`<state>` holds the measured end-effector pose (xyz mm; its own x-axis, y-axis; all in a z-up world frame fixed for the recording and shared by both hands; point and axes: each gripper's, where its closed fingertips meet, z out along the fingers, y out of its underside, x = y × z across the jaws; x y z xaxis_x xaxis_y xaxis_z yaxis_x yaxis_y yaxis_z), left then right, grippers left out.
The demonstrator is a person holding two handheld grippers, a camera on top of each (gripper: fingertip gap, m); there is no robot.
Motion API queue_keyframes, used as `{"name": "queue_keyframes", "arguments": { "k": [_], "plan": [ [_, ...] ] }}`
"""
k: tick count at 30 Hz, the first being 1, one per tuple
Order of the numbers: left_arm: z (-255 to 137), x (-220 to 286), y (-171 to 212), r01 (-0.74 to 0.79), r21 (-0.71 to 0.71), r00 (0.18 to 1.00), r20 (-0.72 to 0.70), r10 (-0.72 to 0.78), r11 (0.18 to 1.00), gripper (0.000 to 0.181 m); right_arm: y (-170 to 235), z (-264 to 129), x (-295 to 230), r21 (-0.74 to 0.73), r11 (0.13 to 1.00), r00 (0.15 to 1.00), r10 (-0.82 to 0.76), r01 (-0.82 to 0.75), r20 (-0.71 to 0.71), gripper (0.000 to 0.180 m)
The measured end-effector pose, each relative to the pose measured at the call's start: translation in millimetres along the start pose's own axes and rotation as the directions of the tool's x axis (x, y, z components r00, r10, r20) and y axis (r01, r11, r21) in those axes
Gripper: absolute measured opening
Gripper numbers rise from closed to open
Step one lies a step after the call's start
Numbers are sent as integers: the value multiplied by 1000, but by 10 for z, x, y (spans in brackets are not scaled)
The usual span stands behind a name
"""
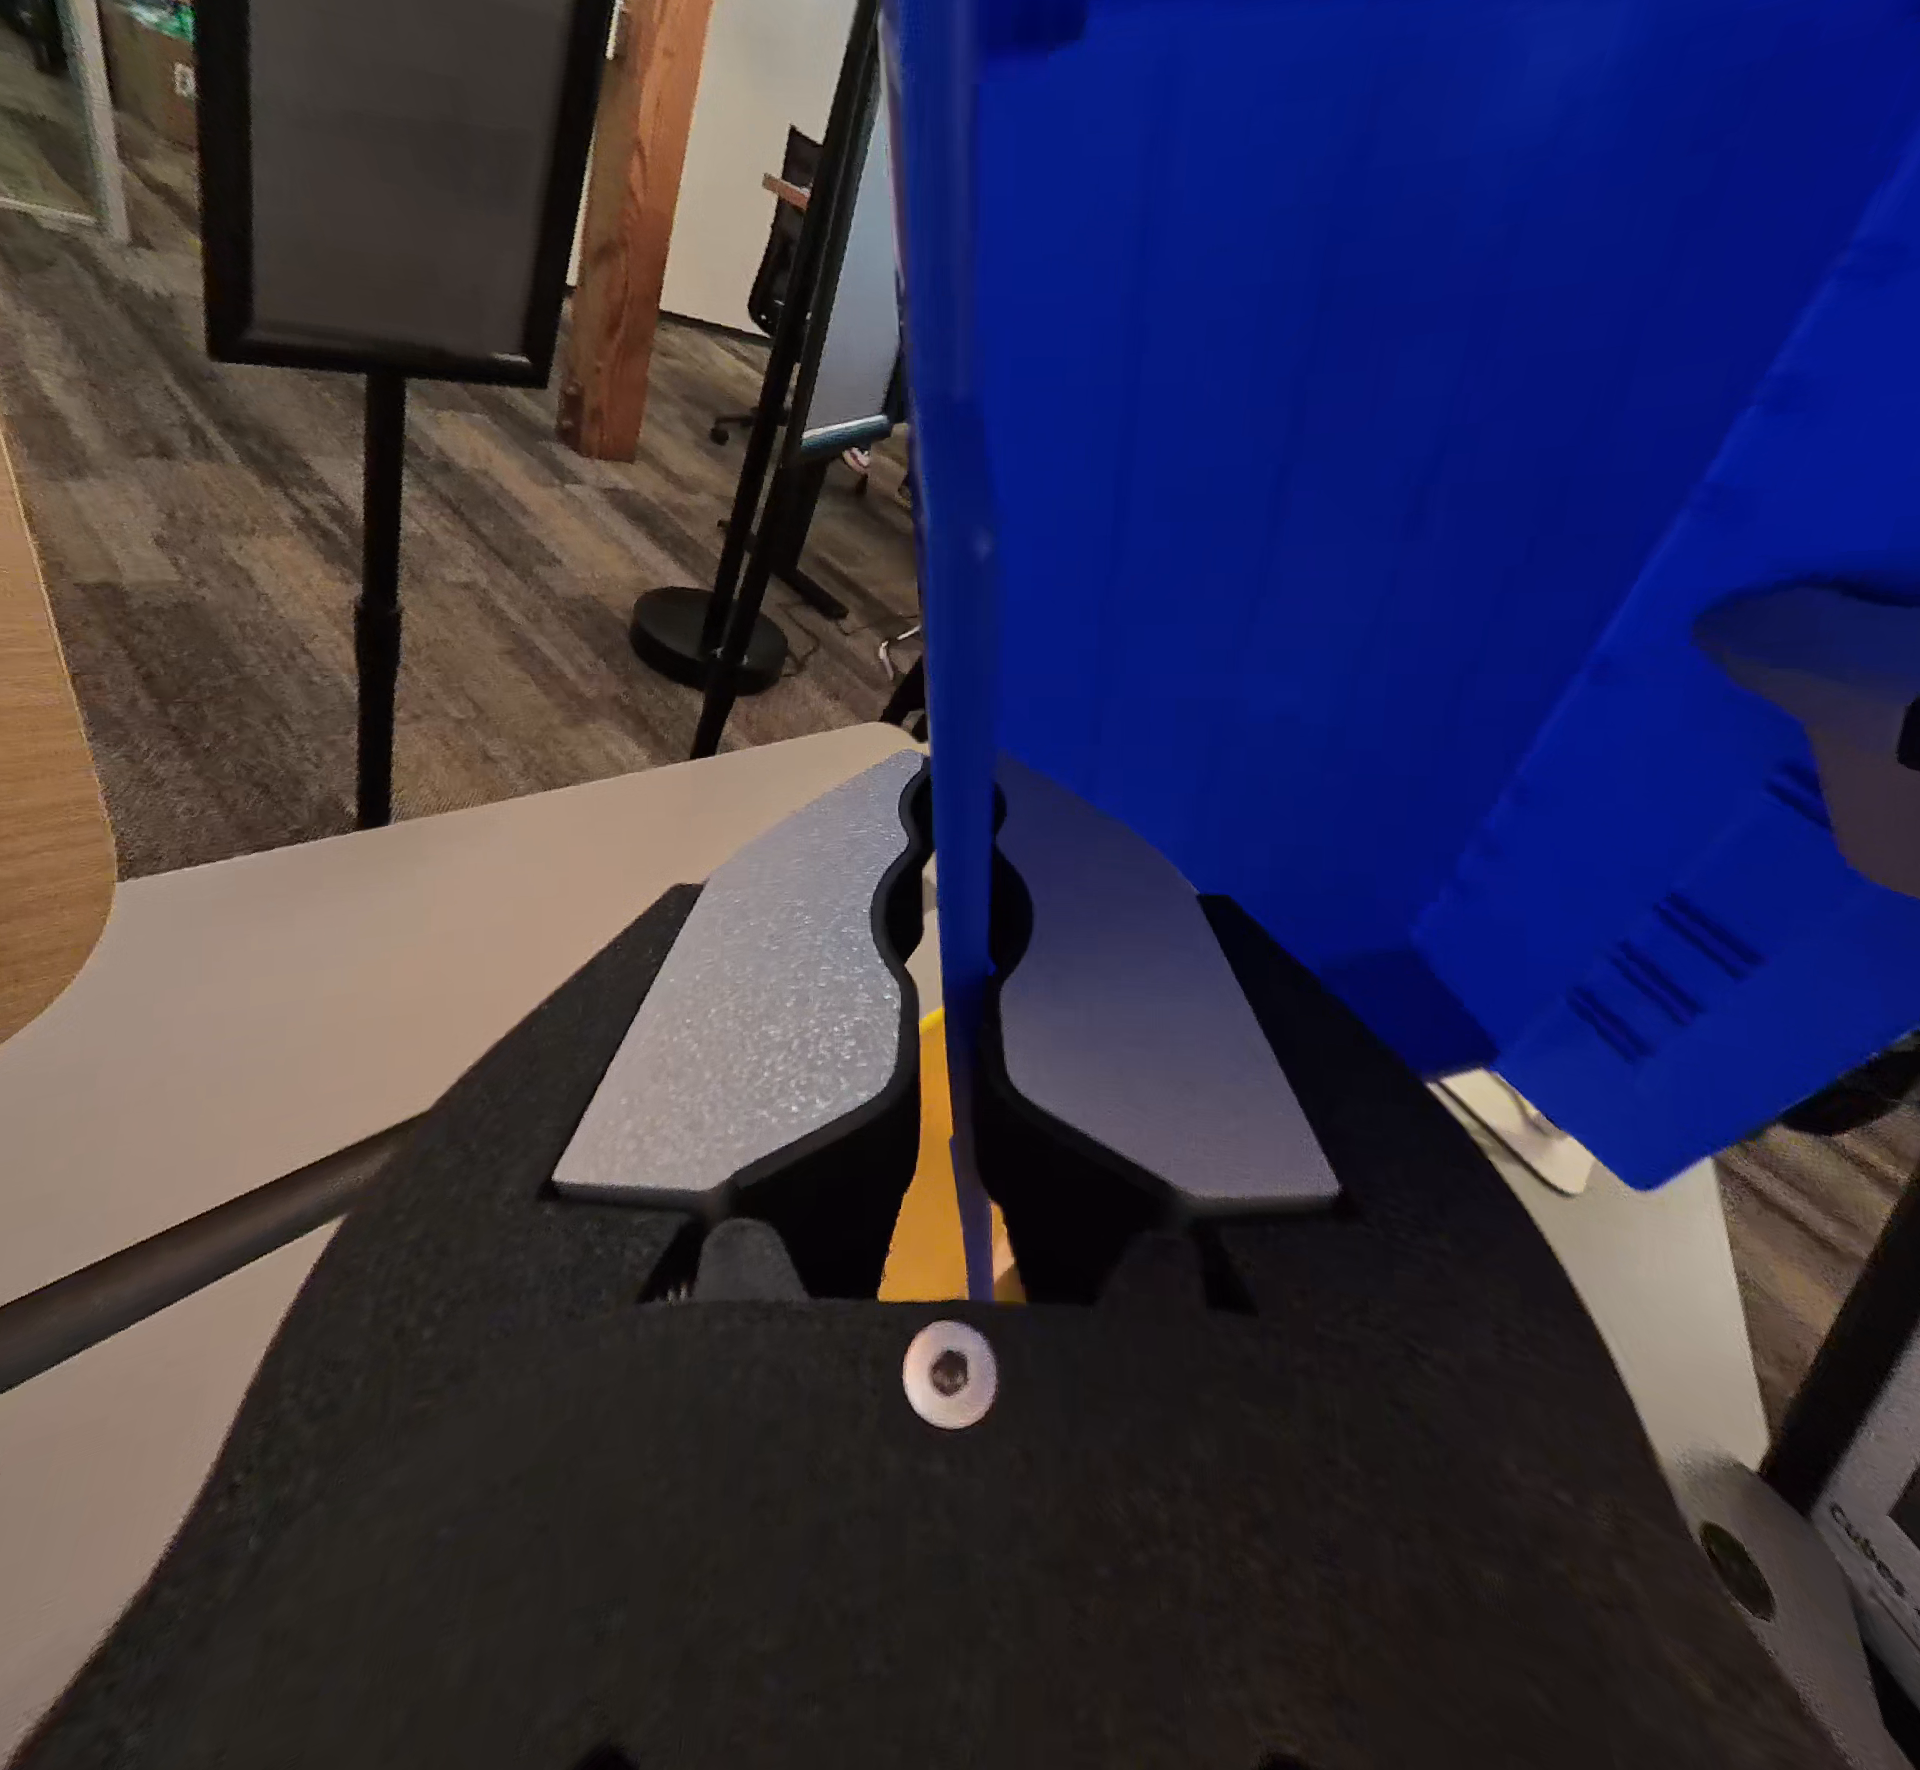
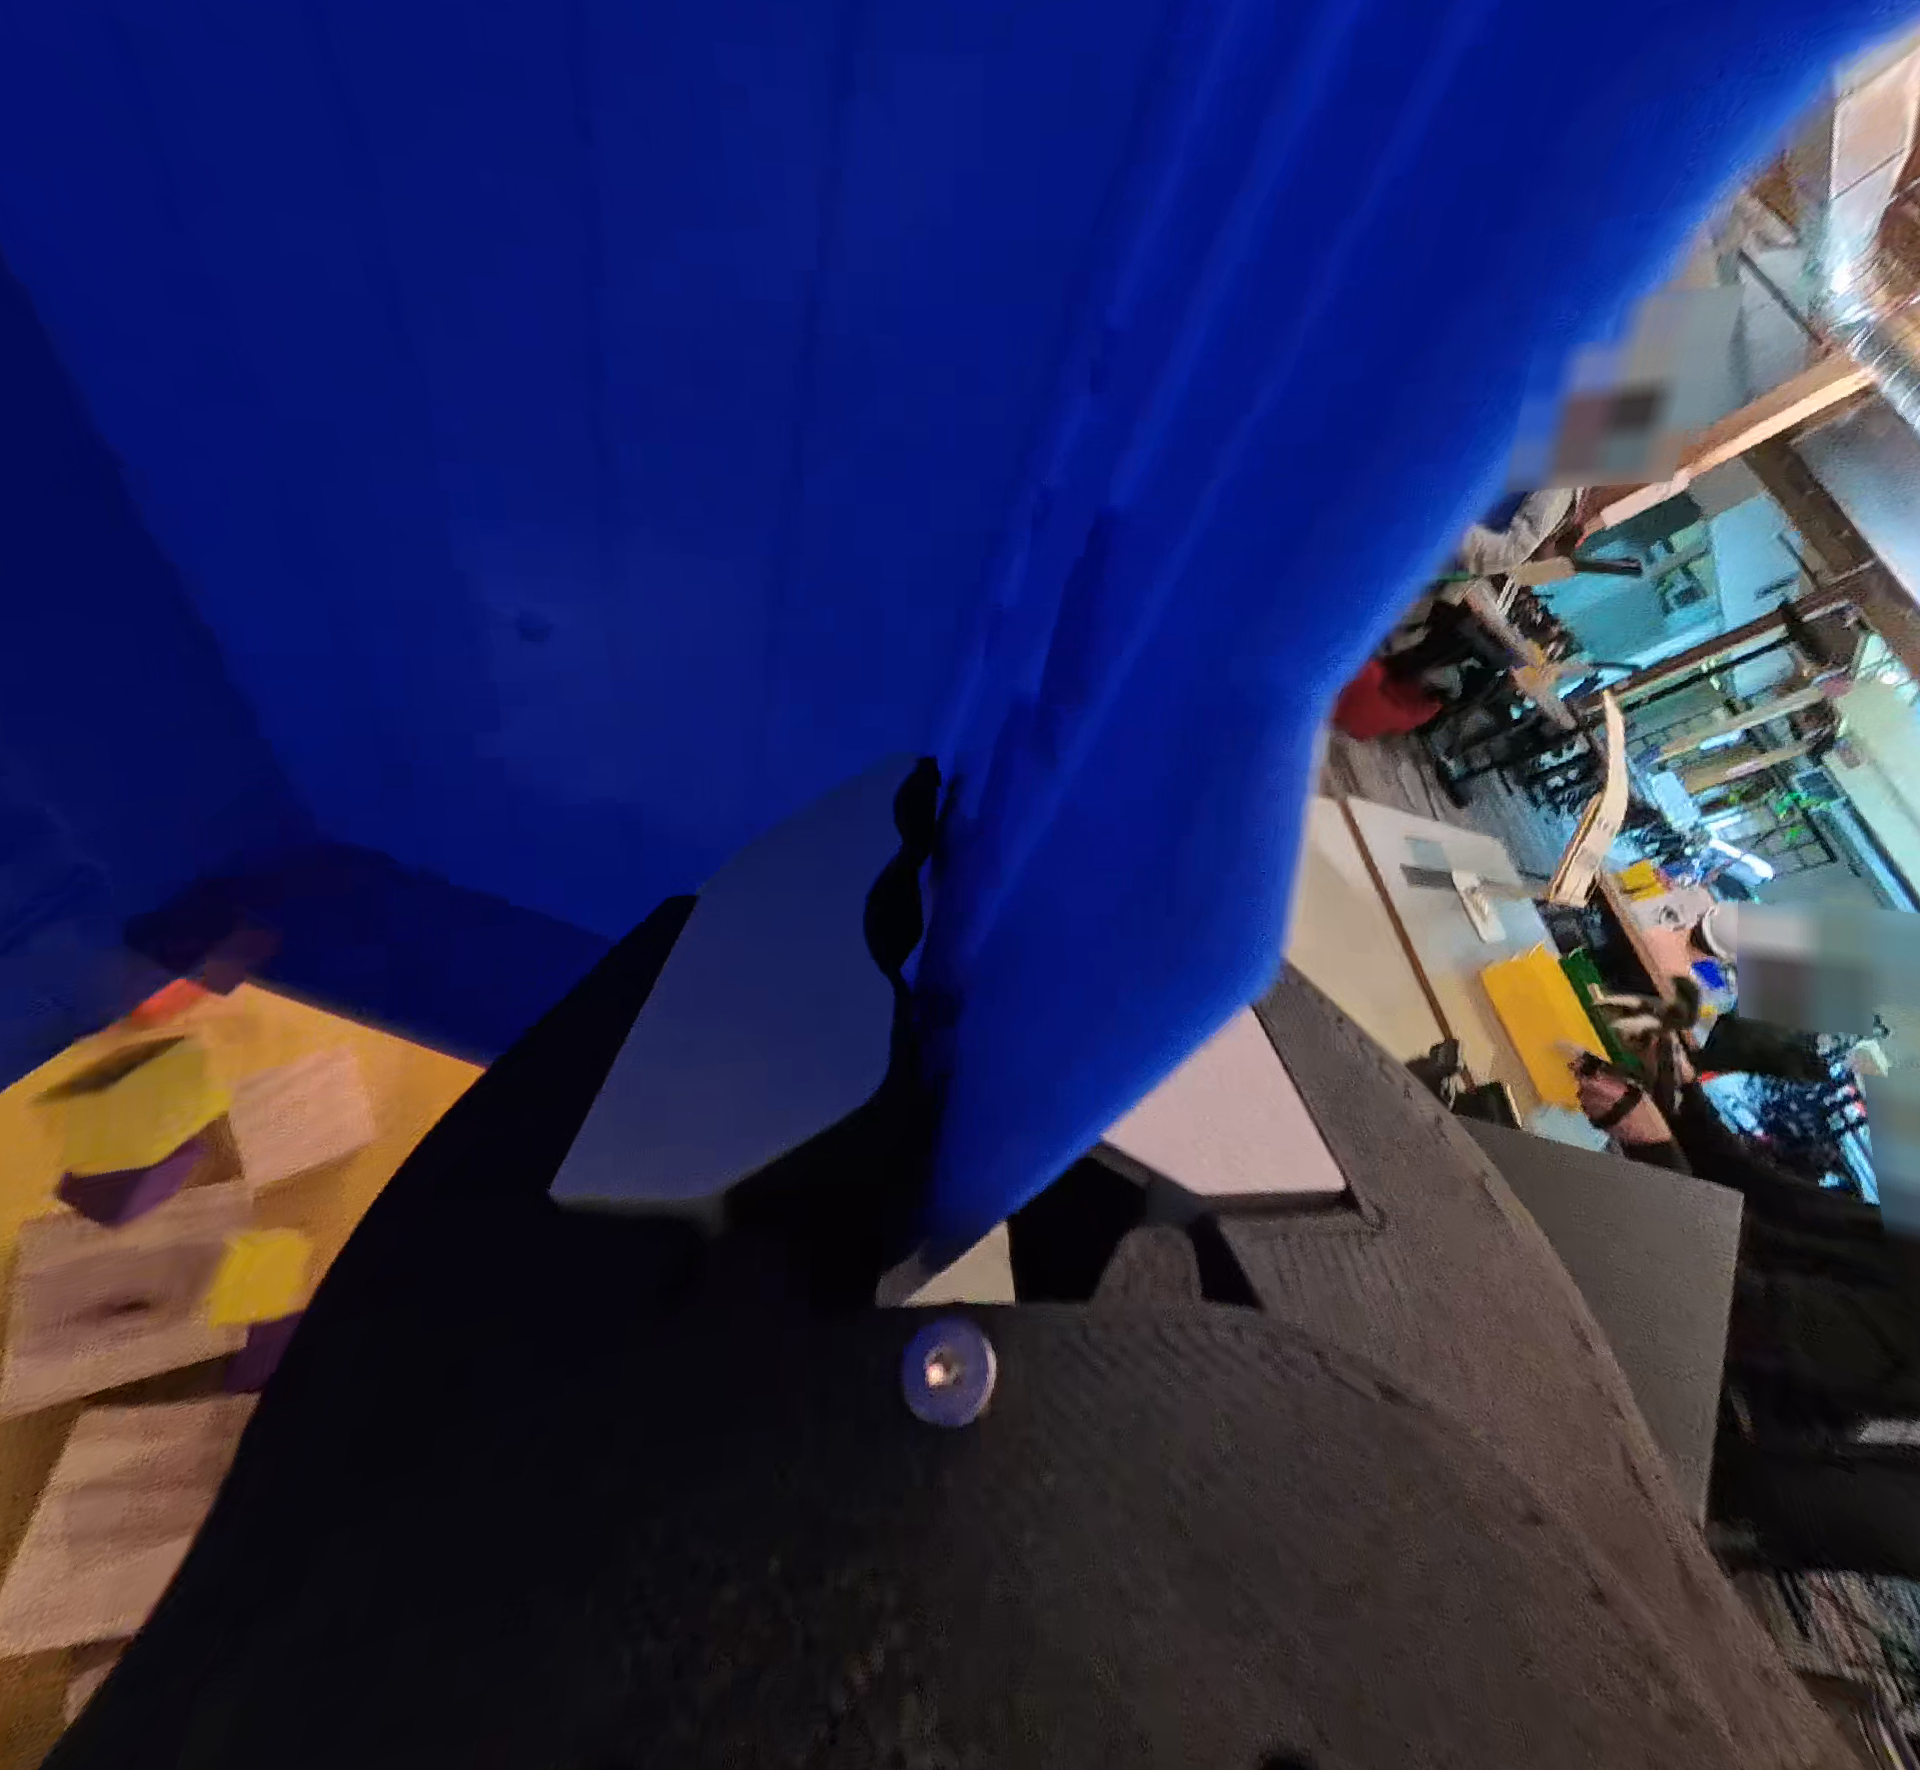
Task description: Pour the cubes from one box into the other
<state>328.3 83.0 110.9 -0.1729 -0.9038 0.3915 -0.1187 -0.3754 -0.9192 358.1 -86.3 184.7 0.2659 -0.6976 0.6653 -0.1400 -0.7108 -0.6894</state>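
Grippers [image 1: 961, 899] [image 2: 920, 899] both clamped on tipped blue box [image 1: 1351, 370]; cubes [image 2: 156, 1201] blurred below, yellow box [image 2: 416, 1076] mostly hidden.

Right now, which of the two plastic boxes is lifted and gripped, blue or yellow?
The blue plastic box, clamped by both the left gripper and right gripper; the yellow plastic box sits below, catching cubes.

I see a solid blue box [image 1: 1351, 421]. Below it, the yellow box [image 2: 416, 1086] holds pale wood, yellow and purple cubes [image 2: 260, 1273]. Beyond the blue box the carpet [image 1: 260, 557] is streaked grey-brown.
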Motion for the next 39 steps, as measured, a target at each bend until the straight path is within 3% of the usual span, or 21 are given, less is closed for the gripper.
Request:
{"name": "queue_keyframes", "arguments": {
  "k": [2,5,8,11,13,18,24,30,33,35,37,39],
  "plan": [
    [9,7,27,11,-25,1000,-4,-11,1000,4,66,18,-23,-69,997,999,26,-23,36,8],
    [-26,39,-55,-5,38,1000,-13,6,999,4,-59,-57,53,38,999,1000,-9,10,-21,9],
    [-18,49,-28,1,11,1000,-14,0,1000,4,30,-29,23,-41,999,999,27,-26,25,9],
    [-35,56,-54,-20,33,1000,-11,20,999,4,-42,-63,61,49,999,1000,-6,7,-18,9],
    [-30,63,-23,-11,8,1000,-12,11,1000,4,49,-36,23,-37,999,999,32,-31,30,8],
    [-54,175,-99,27,18,998,-51,-26,999,4,-63,-158,150,7,1000,1000,-17,17,-10,8],
    [85,620,-46,47,-142,989,-129,-66,989,13,54,-73,550,-155,988,999,-7,15,54,8],
    [42,1142,-63,120,-239,932,-308,-192,964,50,504,256,800,-415,902,946,228,-118,229,4],
    [-156,1062,28,-45,-303,969,-244,-32,952,65,777,369,883,-524,845,918,288,-110,272,4],
    [-389,813,223,-151,-388,986,-128,109,909,57,966,427,978,-591,804,928,269,-70,256,3],
    [-610,514,503,-251,-469,963,-36,265,847,62,1114,494,1010,-643,763,915,303,-66,266,3],
    [-766,296,782,-241,-528,956,13,292,814,64,1293,559,1002,-700,713,906,320,-39,276,3]
  ]
}}
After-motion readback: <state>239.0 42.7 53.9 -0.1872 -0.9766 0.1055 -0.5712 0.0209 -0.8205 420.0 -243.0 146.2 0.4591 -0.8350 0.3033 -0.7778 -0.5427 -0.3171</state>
